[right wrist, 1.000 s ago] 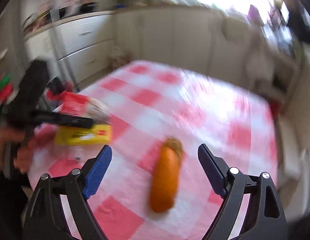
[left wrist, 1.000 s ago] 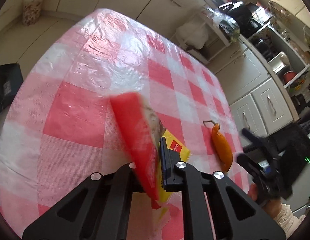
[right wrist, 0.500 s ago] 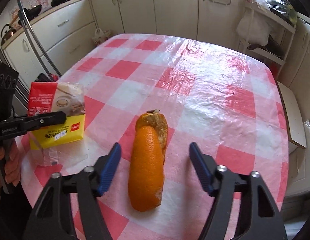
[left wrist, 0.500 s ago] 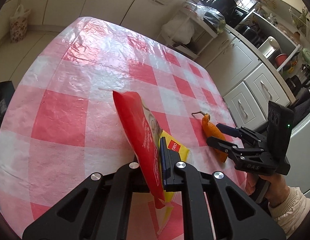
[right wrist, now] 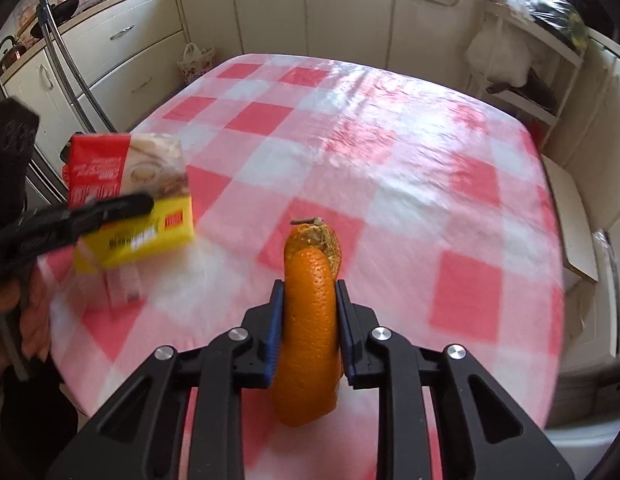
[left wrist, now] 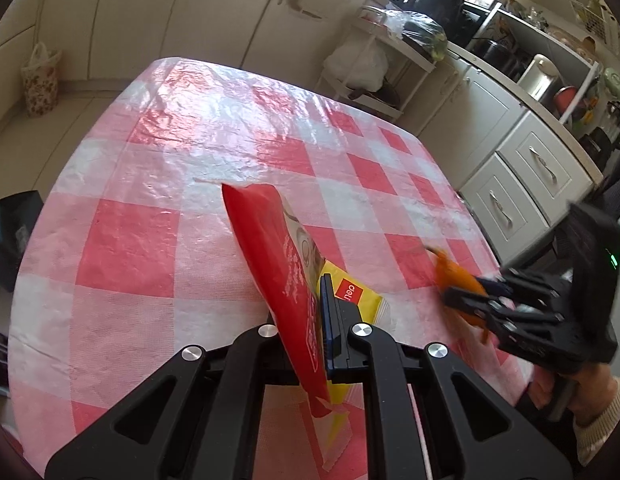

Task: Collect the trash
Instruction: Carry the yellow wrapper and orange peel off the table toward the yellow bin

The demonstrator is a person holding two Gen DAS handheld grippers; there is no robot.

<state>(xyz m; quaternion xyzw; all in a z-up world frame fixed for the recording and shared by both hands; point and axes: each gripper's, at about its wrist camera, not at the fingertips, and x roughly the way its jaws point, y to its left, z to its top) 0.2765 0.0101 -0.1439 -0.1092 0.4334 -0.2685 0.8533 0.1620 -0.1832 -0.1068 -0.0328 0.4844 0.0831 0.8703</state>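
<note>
My left gripper (left wrist: 316,300) is shut on a red and yellow snack wrapper (left wrist: 286,272), held just above the red-and-white checked table (left wrist: 150,240). The wrapper also shows in the right wrist view (right wrist: 130,196), at the table's left edge, with the left gripper (right wrist: 122,210) clamped across it. My right gripper (right wrist: 310,304) is shut on a curled strip of orange peel (right wrist: 310,340) near the table's front edge. In the left wrist view the peel (left wrist: 456,280) sits blurred in the right gripper (left wrist: 466,296) at the right.
White kitchen cabinets (right wrist: 342,4) ring the table. A metal shelf rack with bags (left wrist: 374,60) stands beyond the far right corner. A floral bag (left wrist: 40,76) sits on the floor at the far left. A dark box (left wrist: 14,232) lies on the floor left.
My right gripper has moved over the orange peel and closed on it. My left gripper has kept its hold on the wrapper and shifted little.
</note>
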